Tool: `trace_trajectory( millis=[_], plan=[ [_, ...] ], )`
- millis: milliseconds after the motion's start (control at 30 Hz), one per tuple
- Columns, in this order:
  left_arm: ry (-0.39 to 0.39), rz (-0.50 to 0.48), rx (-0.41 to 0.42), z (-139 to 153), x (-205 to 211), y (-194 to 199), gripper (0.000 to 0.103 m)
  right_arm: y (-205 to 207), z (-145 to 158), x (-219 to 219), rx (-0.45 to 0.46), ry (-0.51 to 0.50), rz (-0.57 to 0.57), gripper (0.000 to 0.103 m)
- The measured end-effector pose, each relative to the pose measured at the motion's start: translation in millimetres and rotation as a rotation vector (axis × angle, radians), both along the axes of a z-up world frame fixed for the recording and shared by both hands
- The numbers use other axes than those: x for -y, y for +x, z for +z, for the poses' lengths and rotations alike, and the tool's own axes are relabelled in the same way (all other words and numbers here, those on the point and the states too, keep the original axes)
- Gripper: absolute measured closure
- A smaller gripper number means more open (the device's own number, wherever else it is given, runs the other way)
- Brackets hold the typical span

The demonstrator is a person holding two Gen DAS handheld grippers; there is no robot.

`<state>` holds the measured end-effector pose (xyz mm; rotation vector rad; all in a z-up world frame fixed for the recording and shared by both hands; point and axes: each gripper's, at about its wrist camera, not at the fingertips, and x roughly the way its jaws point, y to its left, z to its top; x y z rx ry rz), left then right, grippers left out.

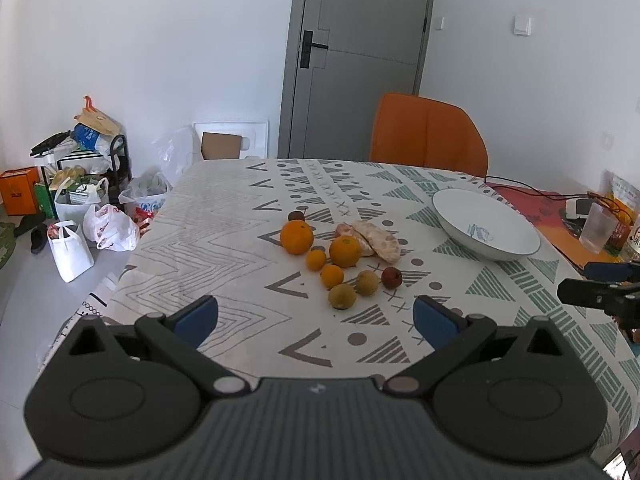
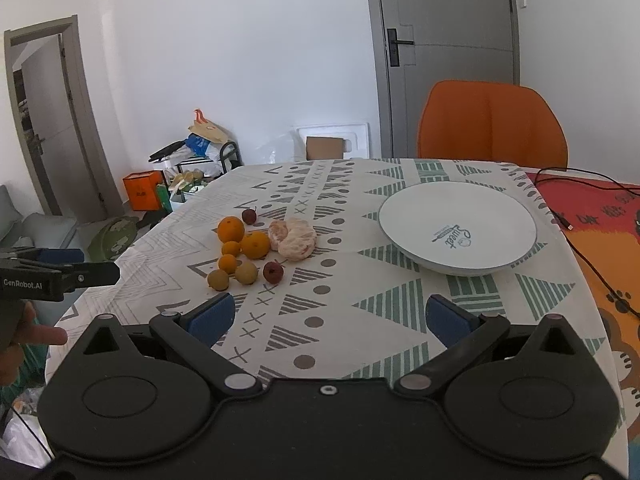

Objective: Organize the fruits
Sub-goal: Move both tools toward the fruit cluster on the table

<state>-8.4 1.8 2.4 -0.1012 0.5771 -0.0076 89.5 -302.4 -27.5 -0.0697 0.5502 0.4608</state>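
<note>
We have yet to begin, both the left gripper (image 1: 316, 322) and right gripper (image 2: 330, 320) spread and empty, so next we likely reach for the nearest yellow-brown fruit (image 2: 218, 280) and carry it to the white bowl (image 2: 400, 236).

A home dining room: patterned tablecloth (image 1: 224, 216), orange chair (image 1: 428, 136), grey door (image 1: 360, 52), grocery bags (image 1: 108, 228) on the floor.

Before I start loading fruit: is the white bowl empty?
Empty. The white bowl shows only its printed logo inside; all fruit lies on the tablecloth.
</note>
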Motion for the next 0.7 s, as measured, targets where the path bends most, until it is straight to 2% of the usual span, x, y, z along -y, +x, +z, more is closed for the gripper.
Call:
trace_trajectory(
  millis=[700],
  plan=[
    [-0.023,-0.023,0.007,-4.6,1.9,0.1,0.0,-0.7,-0.6,-2.6,-0.012,0.032,0.046,0.0]
  ],
)
